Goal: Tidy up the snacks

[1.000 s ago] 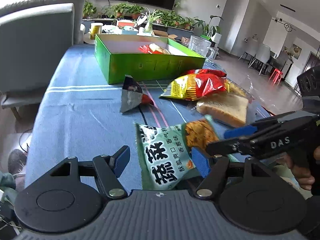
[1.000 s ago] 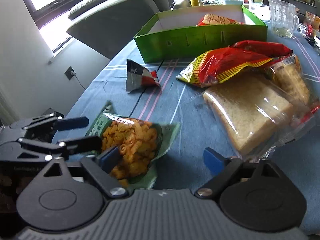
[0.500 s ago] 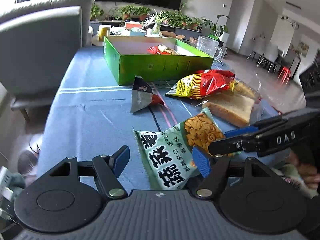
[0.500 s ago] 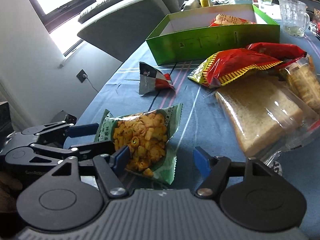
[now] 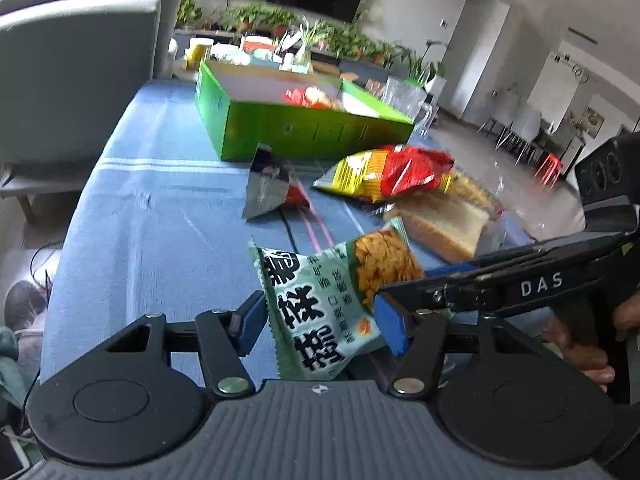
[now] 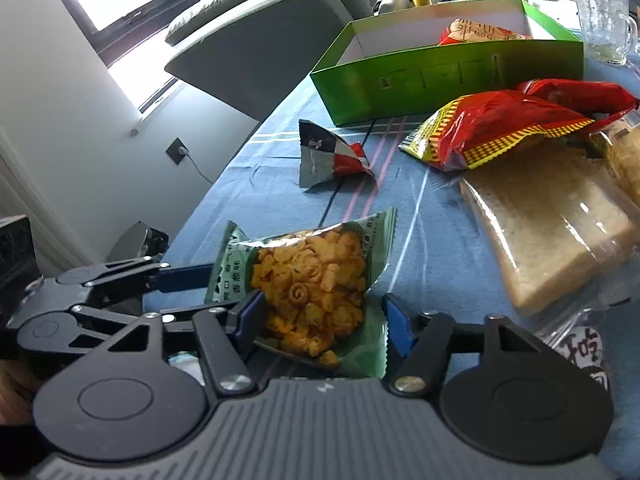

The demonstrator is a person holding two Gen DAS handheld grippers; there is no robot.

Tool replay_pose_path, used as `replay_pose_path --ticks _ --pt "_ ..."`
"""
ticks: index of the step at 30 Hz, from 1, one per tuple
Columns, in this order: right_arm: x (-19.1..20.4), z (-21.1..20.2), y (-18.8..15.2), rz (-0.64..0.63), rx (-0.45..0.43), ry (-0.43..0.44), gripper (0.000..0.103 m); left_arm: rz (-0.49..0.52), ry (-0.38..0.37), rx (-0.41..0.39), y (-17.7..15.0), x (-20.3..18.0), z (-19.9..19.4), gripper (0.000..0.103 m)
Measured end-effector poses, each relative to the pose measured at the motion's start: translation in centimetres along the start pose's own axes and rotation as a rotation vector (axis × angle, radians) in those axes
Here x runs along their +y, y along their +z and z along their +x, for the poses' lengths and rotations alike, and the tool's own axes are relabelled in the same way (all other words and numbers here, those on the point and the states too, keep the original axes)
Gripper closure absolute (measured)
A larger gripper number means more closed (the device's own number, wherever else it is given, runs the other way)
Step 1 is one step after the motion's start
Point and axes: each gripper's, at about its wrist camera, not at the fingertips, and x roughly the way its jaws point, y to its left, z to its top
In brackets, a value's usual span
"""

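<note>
A green snack bag with orange crisps pictured on it is raised off the blue tablecloth between both grippers; it also shows in the right wrist view. My left gripper has its jaws closing on the bag's sides. My right gripper does the same from the other end. A green open box with a red snack inside stands at the far end of the table; it also shows in the right wrist view.
On the cloth lie a small folded packet, a red and yellow bag and bagged sliced bread. A glass mug stands right of the box. A grey chair is at the left edge.
Both grippers' jaws have narrowed around the green bag, and the bag has risen off the cloth and tilted up. Both views have moved back a little.
</note>
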Motion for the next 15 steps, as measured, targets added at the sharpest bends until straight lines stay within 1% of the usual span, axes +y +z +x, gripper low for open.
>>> replay_pose_path --ticks 3,5,11,15 --pt "0.1 -0.2 0.2 0.001 0.002 0.006 0.025 -0.001 -0.012 -0.036 0.4 0.1 -0.5 0.048" --pt "0.4 -0.3 0.3 -0.007 -0.003 0.007 0.025 0.014 -0.006 -0.052 0.7 -0.1 -0.8 0.048" --pt "0.8 -1.1 1.0 0.005 -0.045 0.025 0.025 0.035 0.0 -0.108 1.7 -0.4 -1.8 0.048" --pt "0.8 -1.8 1.7 0.03 -0.076 0.062 0.025 0.048 0.008 -0.149 2.9 -0.3 -2.5 0.048"
